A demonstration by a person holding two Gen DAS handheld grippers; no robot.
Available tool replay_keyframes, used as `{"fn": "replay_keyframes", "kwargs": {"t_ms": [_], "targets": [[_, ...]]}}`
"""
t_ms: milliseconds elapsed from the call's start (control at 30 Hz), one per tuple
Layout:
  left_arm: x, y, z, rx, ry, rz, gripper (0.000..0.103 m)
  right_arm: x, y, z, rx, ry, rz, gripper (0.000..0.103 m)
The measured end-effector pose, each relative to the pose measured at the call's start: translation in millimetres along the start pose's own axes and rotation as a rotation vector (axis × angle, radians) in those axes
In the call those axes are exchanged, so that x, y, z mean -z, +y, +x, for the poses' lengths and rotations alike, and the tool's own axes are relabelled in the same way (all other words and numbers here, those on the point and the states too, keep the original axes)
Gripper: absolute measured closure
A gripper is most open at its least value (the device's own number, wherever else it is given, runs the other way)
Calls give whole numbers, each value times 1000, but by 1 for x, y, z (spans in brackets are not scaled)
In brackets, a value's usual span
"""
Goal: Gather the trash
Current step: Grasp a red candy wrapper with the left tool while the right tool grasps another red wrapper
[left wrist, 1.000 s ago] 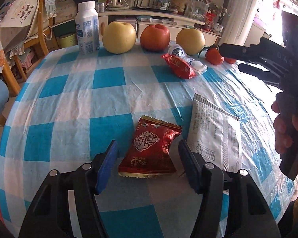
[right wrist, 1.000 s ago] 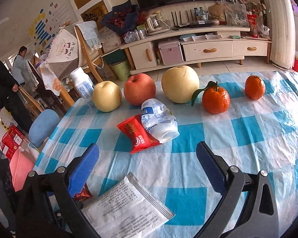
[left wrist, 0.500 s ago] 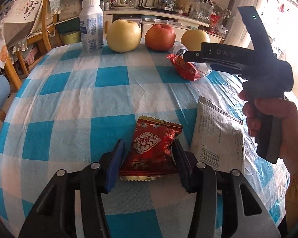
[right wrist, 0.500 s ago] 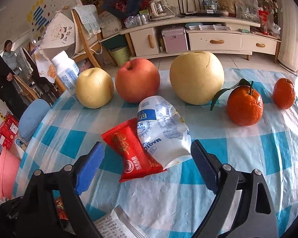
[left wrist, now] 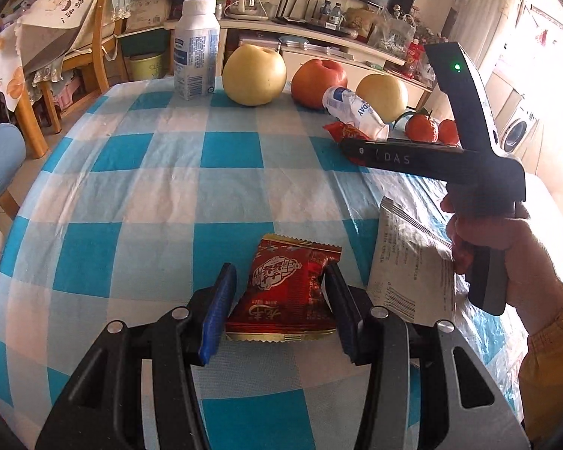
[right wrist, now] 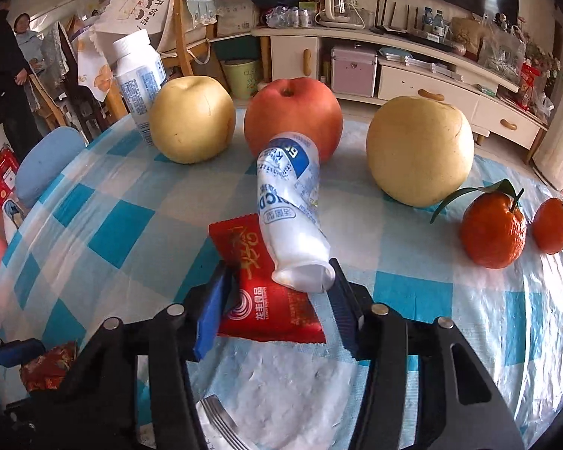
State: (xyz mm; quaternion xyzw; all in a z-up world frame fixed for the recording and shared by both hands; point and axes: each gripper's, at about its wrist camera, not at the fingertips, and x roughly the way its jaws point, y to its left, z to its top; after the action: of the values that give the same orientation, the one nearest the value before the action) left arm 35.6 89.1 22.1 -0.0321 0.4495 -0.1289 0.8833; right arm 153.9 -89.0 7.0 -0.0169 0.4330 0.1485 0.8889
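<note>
Nearby, crushed bottle (right wrist: 292, 221) atop wrapper (right wrist: 266, 292)

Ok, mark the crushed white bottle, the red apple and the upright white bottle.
crushed white bottle (right wrist: 292, 217), right wrist view, middle of its crumpled body.
red apple (right wrist: 292, 112), right wrist view, upper front skin.
upright white bottle (left wrist: 196, 56), left wrist view, its label.

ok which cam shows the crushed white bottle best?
Right wrist: the crushed white bottle lies centred and close, label readable, its end between the closing fingers. Left wrist shows it small and far, beside the fruit.
</note>
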Motion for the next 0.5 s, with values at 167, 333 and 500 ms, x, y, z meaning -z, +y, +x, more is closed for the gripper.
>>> {"fn": "replay_keyframes", "kwargs": {"t_ms": [167, 333, 500], "targets": [[0, 7, -7, -13, -16, -15, 55, 4, 5, -4, -20, -4, -21, 64], [-1, 17, -17, -19, -39, -47, 55, 10, 22, -10, -60, 4, -58, 66], [-2, 24, -22, -22, -55, -70, 56, 21, 47, -20, -142, 27, -109, 67]]}}
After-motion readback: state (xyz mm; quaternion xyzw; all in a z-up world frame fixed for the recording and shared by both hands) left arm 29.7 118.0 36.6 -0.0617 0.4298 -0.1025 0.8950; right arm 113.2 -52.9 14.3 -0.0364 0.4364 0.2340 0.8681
